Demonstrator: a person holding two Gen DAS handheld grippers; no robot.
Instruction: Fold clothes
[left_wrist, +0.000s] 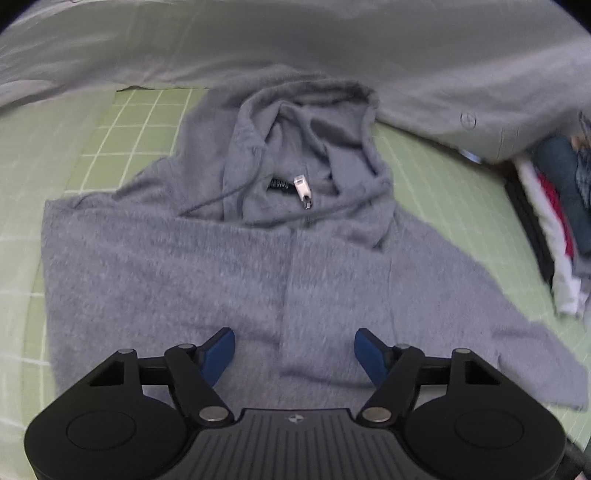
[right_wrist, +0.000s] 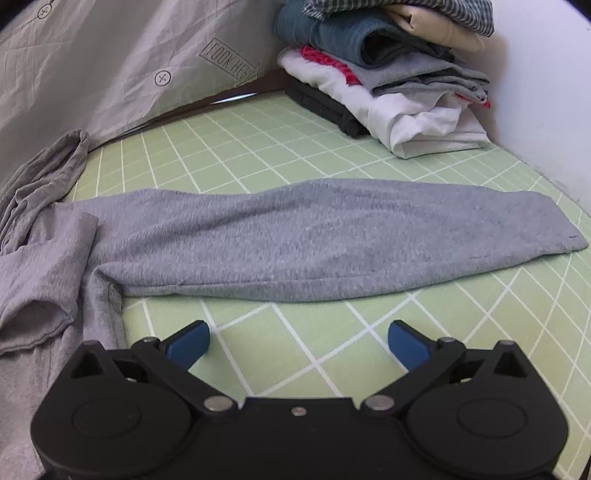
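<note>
A grey zip hoodie (left_wrist: 236, 266) lies front-up on a green grid mat (left_wrist: 122, 125), straight ahead of and below the left gripper (left_wrist: 294, 349). Its hood (left_wrist: 306, 147) is bunched at the far end, with a white zipper pull (left_wrist: 302, 189) and a dark neck label beside it; the label's print is too blurred to read. The near hem is hidden behind the gripper's black body, so where the fabric ends there cannot be told. The left gripper's blue pads (left_wrist: 220, 350) stand well apart above the chest fabric, gripping nothing; whether they touch the cloth is unclear.

In the right wrist view, one sleeve (right_wrist: 332, 236) stretches flat across the mat just beyond the right gripper (right_wrist: 298, 341), its cuff ending to the gripper's right. The hoodie's body runs out of frame at the left edge. The right gripper is wide open and empty, over bare mat just short of the sleeve's near edge.

Beyond the sleeve lies open mat, then a stack of folded clothes (right_wrist: 388, 85) in the far right corner against a white wall (right_wrist: 535, 92). A crumpled grey printed sheet (right_wrist: 110, 62) bounds the far left side, its edge close to the hood.
</note>
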